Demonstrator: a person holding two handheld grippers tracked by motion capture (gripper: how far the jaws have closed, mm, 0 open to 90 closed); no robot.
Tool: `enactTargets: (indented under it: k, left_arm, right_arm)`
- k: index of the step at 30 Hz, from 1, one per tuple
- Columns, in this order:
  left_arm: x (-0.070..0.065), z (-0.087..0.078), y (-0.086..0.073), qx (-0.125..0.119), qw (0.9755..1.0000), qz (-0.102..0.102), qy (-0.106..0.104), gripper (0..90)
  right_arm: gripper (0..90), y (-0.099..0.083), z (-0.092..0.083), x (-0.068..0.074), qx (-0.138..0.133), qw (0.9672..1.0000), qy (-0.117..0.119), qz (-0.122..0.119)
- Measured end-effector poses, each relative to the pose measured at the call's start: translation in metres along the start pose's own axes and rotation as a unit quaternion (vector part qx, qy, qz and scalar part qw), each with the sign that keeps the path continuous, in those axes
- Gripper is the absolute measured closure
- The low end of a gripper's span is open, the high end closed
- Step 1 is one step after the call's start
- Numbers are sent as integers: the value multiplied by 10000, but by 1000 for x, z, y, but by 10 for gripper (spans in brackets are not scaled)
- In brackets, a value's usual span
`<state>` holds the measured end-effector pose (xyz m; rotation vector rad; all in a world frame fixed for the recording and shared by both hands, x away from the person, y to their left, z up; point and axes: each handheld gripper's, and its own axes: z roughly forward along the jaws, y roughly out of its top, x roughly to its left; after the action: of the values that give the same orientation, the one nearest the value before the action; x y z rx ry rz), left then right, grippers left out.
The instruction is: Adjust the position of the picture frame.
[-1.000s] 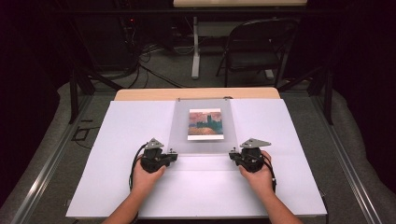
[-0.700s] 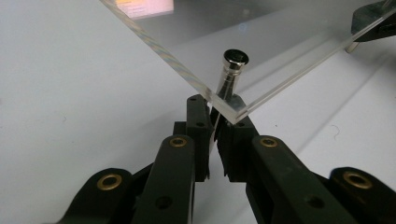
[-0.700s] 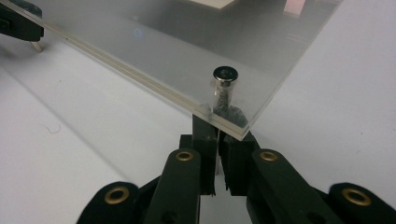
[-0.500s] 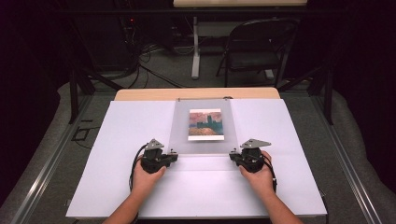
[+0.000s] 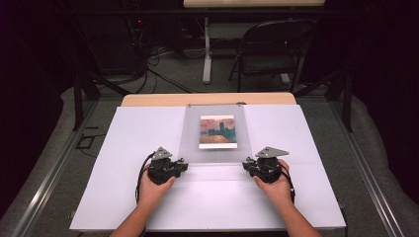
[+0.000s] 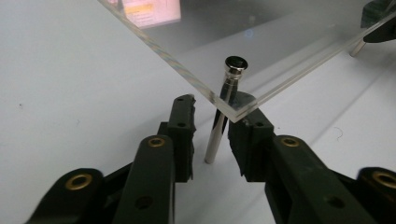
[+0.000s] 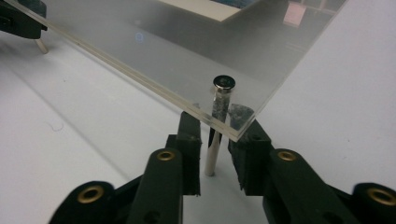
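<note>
A clear acrylic panel (image 5: 193,144) with a painted picture (image 5: 217,132) under it lies raised on the white table. My left gripper (image 5: 184,166) sits at its near left corner. In the left gripper view, the left gripper (image 6: 211,128) straddles a metal standoff pin (image 6: 215,140) under that corner, with a gap on each side of the pin. My right gripper (image 5: 246,166) is at the near right corner. In the right gripper view, the right gripper (image 7: 215,137) stands around another pin (image 7: 213,156), also with gaps. Both pairs of jaws have just been opening and stand open, pads off the pins.
A white sheet (image 5: 123,148) covers the wooden table (image 5: 148,100). Behind the table stand a dark folding chair (image 5: 276,49) and a table leg (image 5: 206,54) among floor cables. A metal rail (image 5: 44,182) runs along the left side.
Both hands stay at the panel's near corners. The panel and picture have not shifted.
</note>
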<state>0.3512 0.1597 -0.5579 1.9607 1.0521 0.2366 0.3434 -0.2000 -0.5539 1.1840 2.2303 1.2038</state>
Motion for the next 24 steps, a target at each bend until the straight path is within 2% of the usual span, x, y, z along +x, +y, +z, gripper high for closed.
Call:
enactTargets:
  k: [3, 7, 11, 15, 17, 24]
  left_arm:
    - [-2, -2, -1, -2, 10000, 75, 44, 638]
    - [-4, -3, -2, -23, 9999, 106, 13, 552]
    - [-8, -2, -3, -62, 9995, 291, 100, 481]
    - [-10, -2, -2, -55, 9994, 328, 74, 445]
    - [-11, -2, -3, -57, 9993, 348, 114, 429]
    - [-11, -7, -3, 1, 9994, 326, 133, 423]
  right_arm:
    - [631, -1, -4, 2, -21, 9999, -37, -133]
    - [558, -2, -4, 3, -38, 9998, -19, -191]
    - [489, -2, -4, 5, -80, 9994, -71, -320]
    - [428, -3, -5, 5, -28, 9994, -82, -346]
    - [422, -4, -5, 4, 67, 9994, -83, -320]
    - [402, -4, -10, 2, 96, 9995, -46, -285]
